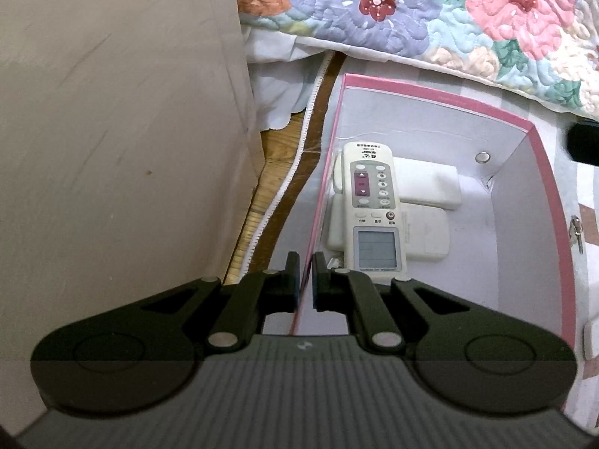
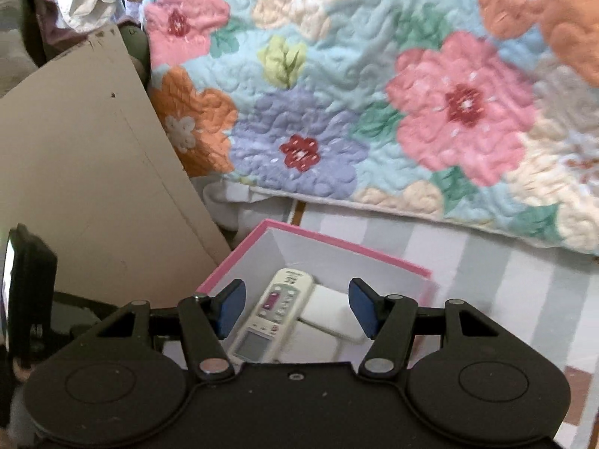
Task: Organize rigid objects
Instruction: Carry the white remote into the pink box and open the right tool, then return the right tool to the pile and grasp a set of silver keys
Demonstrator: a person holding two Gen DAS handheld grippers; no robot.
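A pink-edged white box (image 1: 524, 172) lies on the bed. Inside it a white remote control (image 1: 374, 205) with a screen rests on top of other white flat devices (image 1: 430, 187). My left gripper (image 1: 306, 280) is shut on the box's left wall, pinching the thin pink rim. In the right wrist view the same box (image 2: 337, 247) and remote (image 2: 277, 314) show below my right gripper (image 2: 295, 310), which is open and empty above the box.
A floral quilt (image 2: 374, 112) covers the bed behind the box. A beige panel (image 1: 112, 131) stands to the left. A striped sheet (image 2: 486, 280) lies under the box. A small key (image 1: 576, 230) lies to the right of the box.
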